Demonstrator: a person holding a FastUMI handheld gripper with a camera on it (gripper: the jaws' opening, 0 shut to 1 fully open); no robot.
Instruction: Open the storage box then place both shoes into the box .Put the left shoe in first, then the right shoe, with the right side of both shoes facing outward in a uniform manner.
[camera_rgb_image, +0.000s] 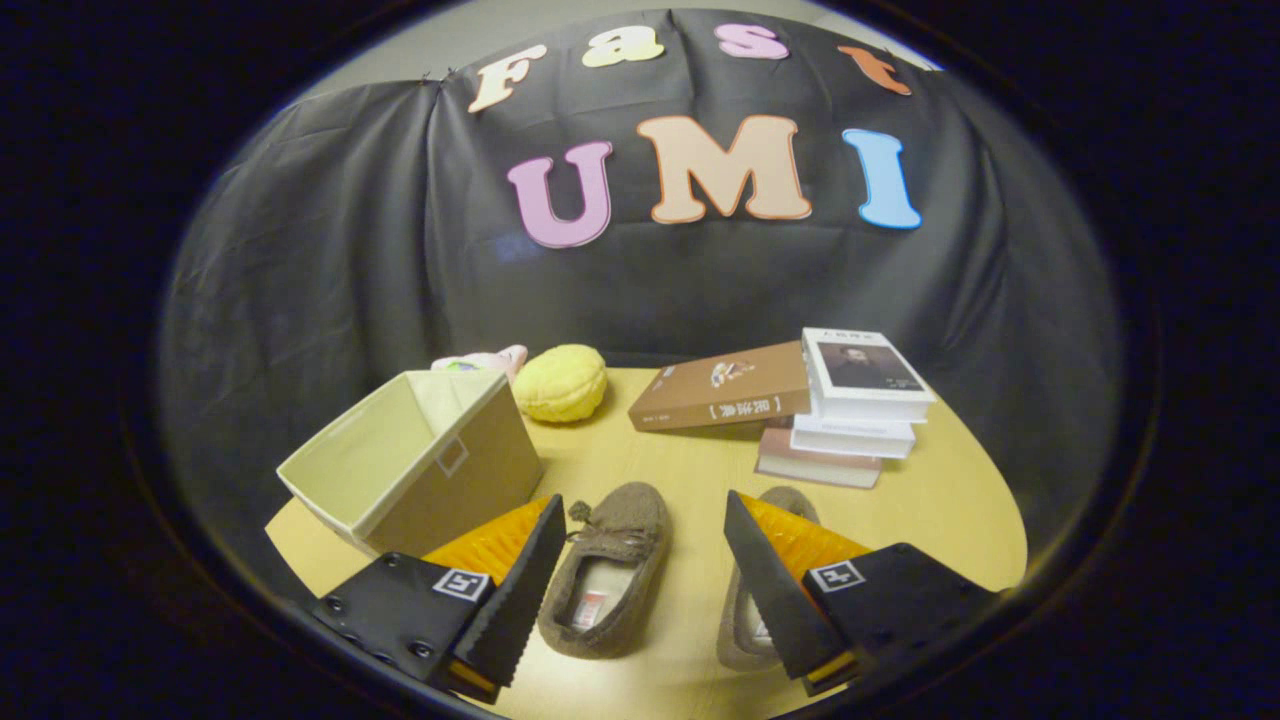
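Gripper (645, 560) spread above two shoes (608, 570)

- Storage box (420, 465): beige fabric cube, open top, tilted, on the table ahead of the fingers.
- One brown slipper (610, 570): upright between the fingers, toe pointing away.
- Second slipper (755, 600): alongside, partly hidden behind a finger.

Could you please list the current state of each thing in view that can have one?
storage box: open-topped, nothing visible inside, upright on the table.
left-hand shoe: on the table between the fingers, not gripped.
right-hand shoe: on the table, partly hidden behind a finger.
gripper: open, holding nothing.
books: stacked, closed.
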